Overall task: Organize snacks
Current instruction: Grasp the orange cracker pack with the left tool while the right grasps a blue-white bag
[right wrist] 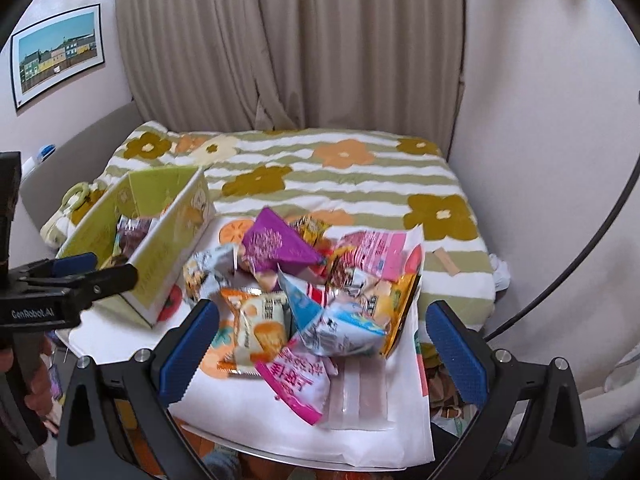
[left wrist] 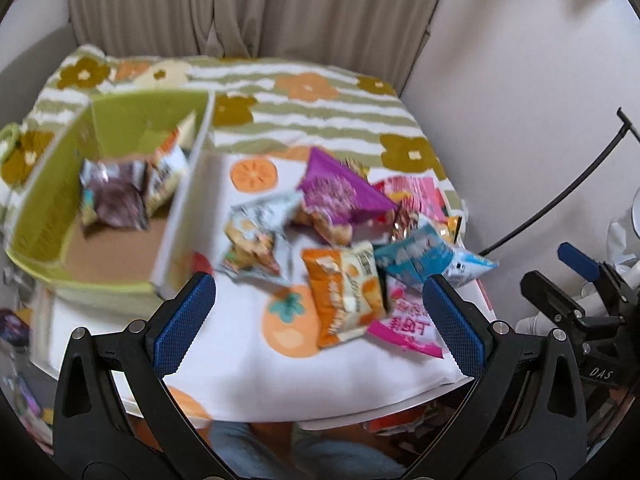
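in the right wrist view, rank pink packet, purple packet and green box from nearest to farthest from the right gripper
1. pink packet, just ahead between the right gripper fingers.
2. purple packet, mid-pile.
3. green box, far left; close to the purple packet in depth.

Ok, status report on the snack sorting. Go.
Left gripper open, empty. Right gripper open, empty, over the snack pile. Green box holds a few packets. Nothing in the way.

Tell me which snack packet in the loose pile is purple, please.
The purple packet at the far side of the pile, nearest the green box. It stands up like a tent; the packets around it are orange, pink, blue or white.
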Demonstrator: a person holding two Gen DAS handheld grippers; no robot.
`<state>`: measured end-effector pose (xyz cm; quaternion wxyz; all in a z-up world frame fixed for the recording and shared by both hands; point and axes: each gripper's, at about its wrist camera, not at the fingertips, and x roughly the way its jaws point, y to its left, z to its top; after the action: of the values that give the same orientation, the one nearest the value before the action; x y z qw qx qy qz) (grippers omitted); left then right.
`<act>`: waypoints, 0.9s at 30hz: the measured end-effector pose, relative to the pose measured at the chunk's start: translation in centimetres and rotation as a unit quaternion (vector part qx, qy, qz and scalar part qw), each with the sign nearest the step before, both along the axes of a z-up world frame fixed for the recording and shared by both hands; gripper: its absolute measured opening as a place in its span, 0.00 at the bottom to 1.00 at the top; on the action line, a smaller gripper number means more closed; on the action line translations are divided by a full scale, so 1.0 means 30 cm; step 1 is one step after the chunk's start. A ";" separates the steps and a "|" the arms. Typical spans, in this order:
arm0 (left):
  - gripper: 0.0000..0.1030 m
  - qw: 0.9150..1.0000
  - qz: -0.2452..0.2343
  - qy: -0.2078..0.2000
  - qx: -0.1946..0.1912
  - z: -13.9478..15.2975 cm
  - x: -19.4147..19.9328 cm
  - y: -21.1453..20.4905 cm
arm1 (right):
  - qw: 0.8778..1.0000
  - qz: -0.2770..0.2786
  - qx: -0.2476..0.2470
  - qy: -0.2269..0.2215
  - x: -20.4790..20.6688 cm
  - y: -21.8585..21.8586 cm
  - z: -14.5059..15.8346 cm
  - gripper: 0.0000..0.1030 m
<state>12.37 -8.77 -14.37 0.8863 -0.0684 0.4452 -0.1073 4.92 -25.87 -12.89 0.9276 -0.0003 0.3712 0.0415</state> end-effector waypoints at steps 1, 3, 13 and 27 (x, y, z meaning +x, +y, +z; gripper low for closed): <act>0.99 1.000 0.002 0.010 -0.004 -0.044 0.006 -0.021 | 1.000 0.005 0.004 0.004 0.006 -0.014 -0.024 1.00; 0.99 1.000 0.002 0.024 -0.007 -0.107 0.015 -0.052 | 1.000 0.016 0.010 0.014 0.029 -0.039 -0.092 1.00; 0.99 0.995 -0.032 0.089 -0.037 -0.443 0.156 -0.181 | 0.996 0.048 0.052 0.052 0.147 -0.102 -0.296 1.00; 0.70 0.989 -0.050 0.121 -0.073 -0.587 0.243 -0.218 | 0.995 0.036 0.061 0.073 0.249 -0.086 -0.421 1.00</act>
<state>19.65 -15.31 -31.99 0.8124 -0.1228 0.5427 -0.1745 12.39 -28.45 -25.51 0.8941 0.0458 0.4347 0.0976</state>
